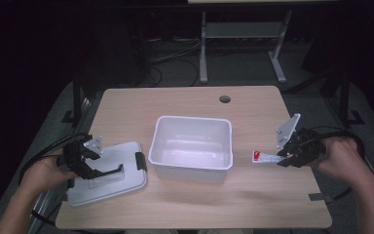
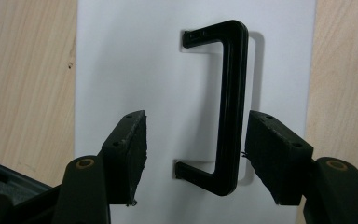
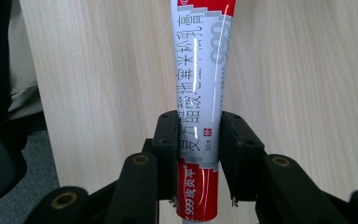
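Red-and-white ointment tube (image 3: 200,93) lying on the table (image 1: 253,204) right of the white bin (image 1: 191,146), clamped between right gripper (image 3: 199,144) pads. Left gripper (image 2: 193,154) wide open over the lid (image 2: 121,70), straddling its black handle (image 2: 228,107), right pad just beside it.

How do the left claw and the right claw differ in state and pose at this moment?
The left claw is open, its jaws either side of the black handle on the white lid; the right claw is shut on the ointment tube. In the high view, the left claw sits over the lid, the right claw over bare table. Both flank the white bin.
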Tool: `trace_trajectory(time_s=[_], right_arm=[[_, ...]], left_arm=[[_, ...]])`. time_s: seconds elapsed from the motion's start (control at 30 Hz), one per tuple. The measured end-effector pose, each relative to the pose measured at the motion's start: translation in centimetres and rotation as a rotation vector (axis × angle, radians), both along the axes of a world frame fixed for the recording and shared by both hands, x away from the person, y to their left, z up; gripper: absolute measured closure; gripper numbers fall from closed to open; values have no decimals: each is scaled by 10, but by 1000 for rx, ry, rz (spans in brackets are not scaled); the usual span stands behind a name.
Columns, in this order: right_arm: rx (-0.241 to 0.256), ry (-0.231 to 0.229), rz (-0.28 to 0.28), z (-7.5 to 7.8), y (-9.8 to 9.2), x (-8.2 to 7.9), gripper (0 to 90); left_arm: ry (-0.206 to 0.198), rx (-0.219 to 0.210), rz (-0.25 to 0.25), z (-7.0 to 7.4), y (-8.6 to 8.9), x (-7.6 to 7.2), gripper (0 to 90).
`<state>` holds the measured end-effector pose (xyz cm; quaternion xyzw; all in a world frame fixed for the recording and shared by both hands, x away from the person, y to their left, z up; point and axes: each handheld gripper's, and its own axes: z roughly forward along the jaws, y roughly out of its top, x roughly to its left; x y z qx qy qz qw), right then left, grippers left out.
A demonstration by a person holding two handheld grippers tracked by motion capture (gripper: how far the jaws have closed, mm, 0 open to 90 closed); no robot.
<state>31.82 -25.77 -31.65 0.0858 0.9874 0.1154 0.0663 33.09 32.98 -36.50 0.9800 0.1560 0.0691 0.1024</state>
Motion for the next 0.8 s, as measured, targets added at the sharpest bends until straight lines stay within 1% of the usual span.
trace_trajectory(time_s=[0.47,0.63,0.8], right_arm=[[-11,-29,22,23,12,3,683],[-20,-32,26,29,17,4,684],[-21,-21,31,33,24,6,684]], left_arm=[[-1,0,-6,-1,-1,1,382],[-3,-2,-3,-2,-1,1,382],[-4,-2,-6,-1,-1,1,382]])
